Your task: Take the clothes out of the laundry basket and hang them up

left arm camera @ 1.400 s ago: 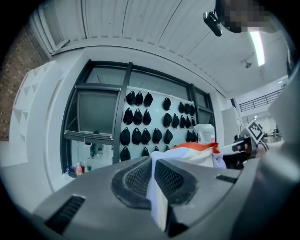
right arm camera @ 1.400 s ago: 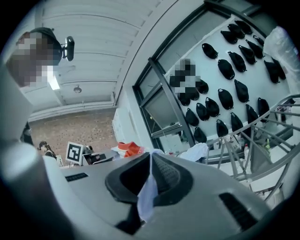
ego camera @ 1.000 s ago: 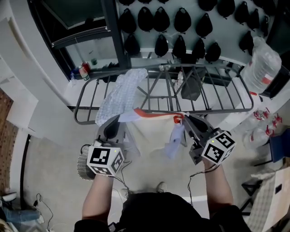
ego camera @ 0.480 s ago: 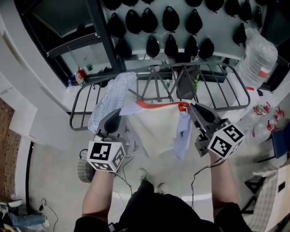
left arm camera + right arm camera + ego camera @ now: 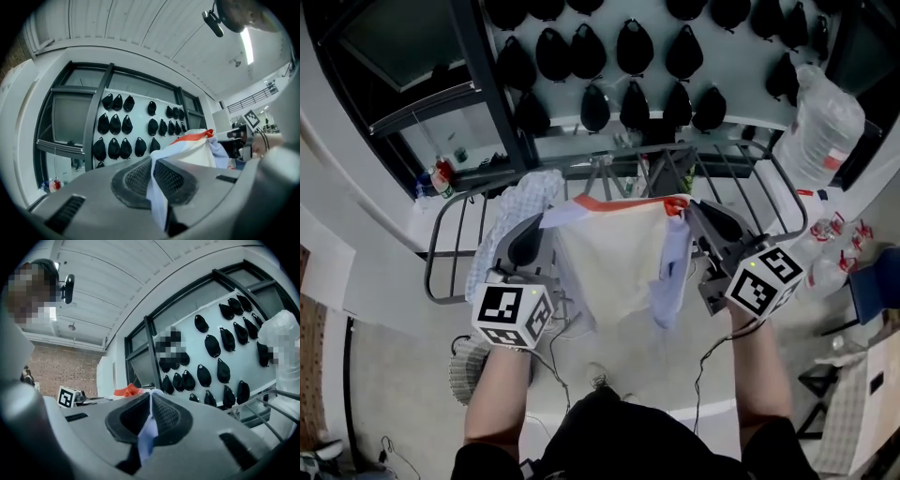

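Garment: a cream cloth top with an orange-red neck edge and pale lilac sleeves (image 5: pixel 614 258), spread in the air between the two grippers in front of the person, its top edge over the rack.
Handling: probably light, soft and limp. It sags between the holds and one sleeve dangles, so it should drape easily but could slide off a thin rail.
Where to hold: the upper edge near each shoulder, well apart, so that the body hangs flat.
Left gripper (image 5: pixel 542 225): clenched on a lilac corner of the top.
Right gripper (image 5: pixel 689 208): clamped on the other lilac corner, just beside the neck edge.
Rack: a grey wire drying rack (image 5: pixel 427 281), with a pale patterned cloth (image 5: pixel 525 197) draped on its left part.
Wall: rows of black caps (image 5: pixel 633 47) behind.
Head view only: the garment's whole spread and the rack under it.
Gripper views only: cloth pinched between the ribbed pads (image 5: pixel 136 180), with no gap left.
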Motion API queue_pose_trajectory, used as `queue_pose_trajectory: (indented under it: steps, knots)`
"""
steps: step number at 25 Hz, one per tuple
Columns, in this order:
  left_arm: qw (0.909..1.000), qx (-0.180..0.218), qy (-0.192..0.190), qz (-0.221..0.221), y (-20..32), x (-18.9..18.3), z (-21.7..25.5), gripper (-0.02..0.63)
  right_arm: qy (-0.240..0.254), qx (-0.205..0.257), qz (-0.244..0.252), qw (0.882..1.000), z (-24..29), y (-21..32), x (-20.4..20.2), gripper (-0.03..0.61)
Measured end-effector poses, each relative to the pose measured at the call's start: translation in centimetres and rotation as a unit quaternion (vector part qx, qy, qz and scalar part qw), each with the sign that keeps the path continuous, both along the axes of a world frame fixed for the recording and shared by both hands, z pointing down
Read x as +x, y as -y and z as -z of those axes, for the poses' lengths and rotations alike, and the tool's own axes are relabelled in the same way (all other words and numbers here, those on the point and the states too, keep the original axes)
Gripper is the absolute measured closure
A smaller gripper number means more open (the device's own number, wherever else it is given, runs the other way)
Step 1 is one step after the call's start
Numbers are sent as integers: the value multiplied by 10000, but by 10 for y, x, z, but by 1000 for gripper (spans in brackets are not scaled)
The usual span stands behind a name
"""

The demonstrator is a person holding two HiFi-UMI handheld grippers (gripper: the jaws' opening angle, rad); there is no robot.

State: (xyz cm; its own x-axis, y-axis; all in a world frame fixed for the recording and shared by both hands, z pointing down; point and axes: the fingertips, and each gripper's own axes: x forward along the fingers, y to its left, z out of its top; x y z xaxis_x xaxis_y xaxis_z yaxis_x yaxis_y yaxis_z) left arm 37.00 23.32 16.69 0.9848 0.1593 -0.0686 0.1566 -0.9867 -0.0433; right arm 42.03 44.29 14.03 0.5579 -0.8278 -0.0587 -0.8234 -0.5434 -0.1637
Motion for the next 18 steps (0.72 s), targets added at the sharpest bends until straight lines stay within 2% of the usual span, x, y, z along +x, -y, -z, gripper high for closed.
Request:
queue_pose_trajectory:
  steps: [8,18]
  knots:
    - [9997,-34,-59,-237,46,71,12,601,-90,56,-397,9992,16,43,65,560]
    - [9996,-92,-67,-266,85,126,12,601,-110,-8,-633,9979,11,79,123,560]
